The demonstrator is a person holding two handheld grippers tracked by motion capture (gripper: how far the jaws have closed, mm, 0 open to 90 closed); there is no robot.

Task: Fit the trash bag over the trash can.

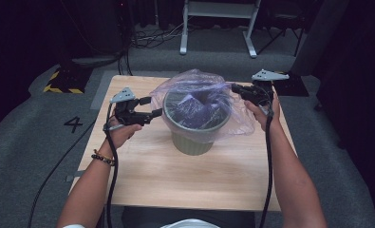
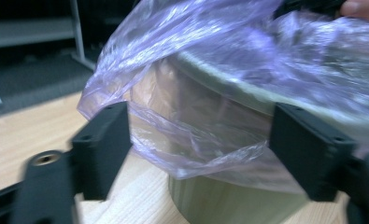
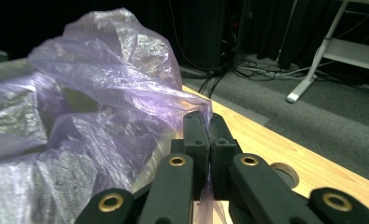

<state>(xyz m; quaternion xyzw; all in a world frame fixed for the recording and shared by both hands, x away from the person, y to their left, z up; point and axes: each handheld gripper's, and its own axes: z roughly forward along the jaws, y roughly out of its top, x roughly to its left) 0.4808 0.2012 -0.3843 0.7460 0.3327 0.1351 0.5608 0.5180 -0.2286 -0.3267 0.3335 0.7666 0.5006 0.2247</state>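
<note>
Bag (image 1: 199,97) over bin (image 1: 192,140): right gripper (image 3: 209,133) clamps its film; left gripper (image 2: 198,140), jaws apart before it, should pinch loose film only.

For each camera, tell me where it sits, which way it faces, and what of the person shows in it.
High view: above the person's side, facing forward and down on the table; both forearms, left gripper and right gripper show.
Left gripper view: rides the left gripper, facing the bin between its open fingers; a fingertip of the other hand shows top right.
Right gripper view: rides the right gripper, shut on the bag, facing the floor beyond.
All views share the purple bag.
</note>
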